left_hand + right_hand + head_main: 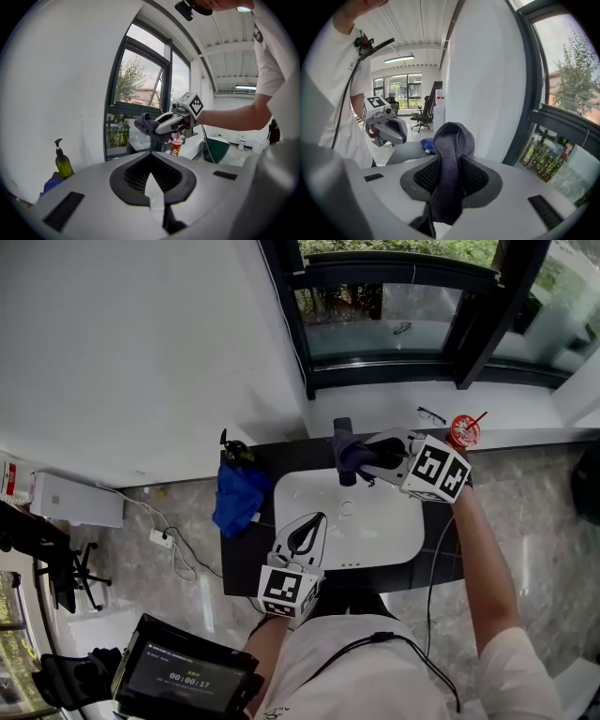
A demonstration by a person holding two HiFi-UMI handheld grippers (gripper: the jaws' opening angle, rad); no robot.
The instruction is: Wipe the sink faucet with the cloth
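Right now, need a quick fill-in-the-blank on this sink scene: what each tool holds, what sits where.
1. The right tool is shut on a dark ____.
2. The blue bundle lies on the counter to the ____ of the sink.
3. The cup on the sill is ____.
4. The left tool is shut and holds ____.
Missing words: cloth; left; red; nothing.

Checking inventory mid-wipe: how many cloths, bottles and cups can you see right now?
Cloths: 2 (grey cloth, blue cloth)
Bottles: 1 (pump bottle)
Cups: 1 (red cup)
Total: 4
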